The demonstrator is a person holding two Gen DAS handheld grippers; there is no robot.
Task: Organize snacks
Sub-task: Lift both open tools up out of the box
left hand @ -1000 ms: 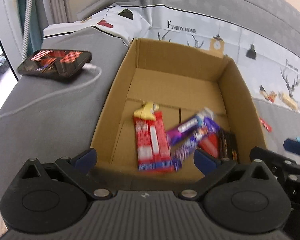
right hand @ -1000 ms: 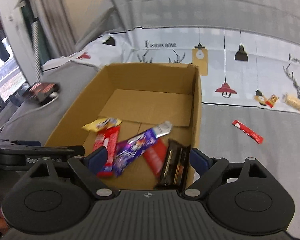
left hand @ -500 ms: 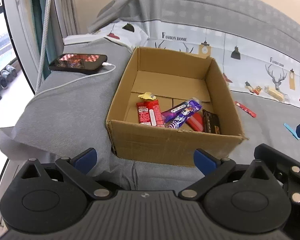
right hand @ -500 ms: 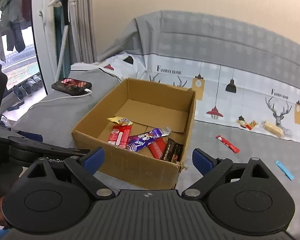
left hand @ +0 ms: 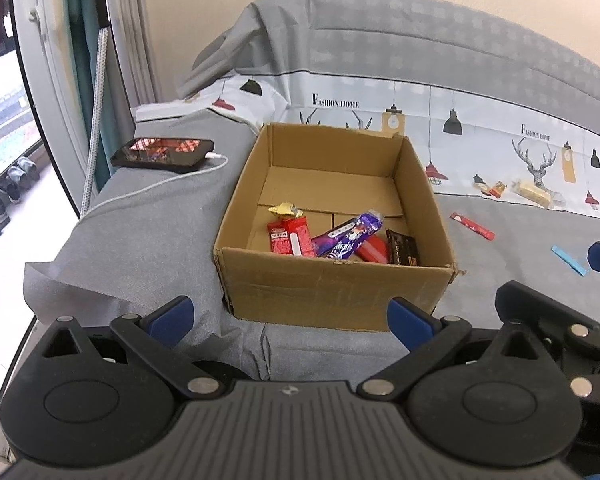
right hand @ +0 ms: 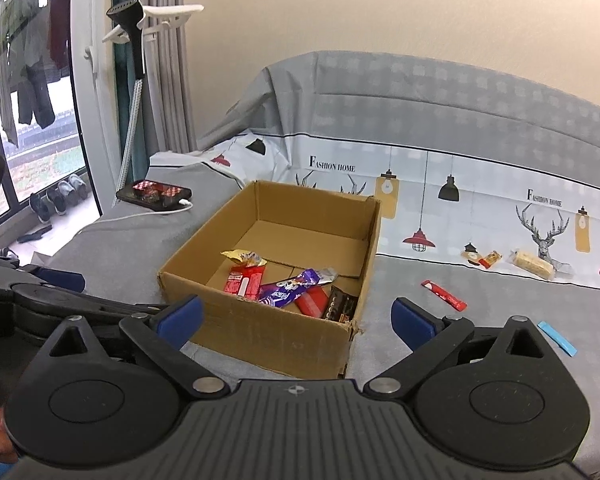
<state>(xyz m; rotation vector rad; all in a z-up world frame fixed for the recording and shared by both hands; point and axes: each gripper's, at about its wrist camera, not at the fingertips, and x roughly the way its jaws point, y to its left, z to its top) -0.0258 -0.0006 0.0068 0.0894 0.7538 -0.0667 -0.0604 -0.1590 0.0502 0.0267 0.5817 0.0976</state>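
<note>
left gripper (left hand: pixel 290 316) jaws spread wide, empty, right gripper (right hand: pixel 298 318) likewise, side by side

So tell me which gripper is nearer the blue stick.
Right. The right gripper has the blue stick just off its right finger; the left gripper sits beyond it, facing the box.

A plain cream wall (right hand: pixel 380 12) rises behind a sofa (right hand: pixel 440 92) draped in a grey cover (right hand: pixel 140 248) with a white printed band of lamps and deer. At the left, grey curtains (right hand: pixel 172 80) hang beside a window (right hand: pixel 28 120) admitting daylight, with shoes (right hand: pixel 56 198) on the floor below.
</note>
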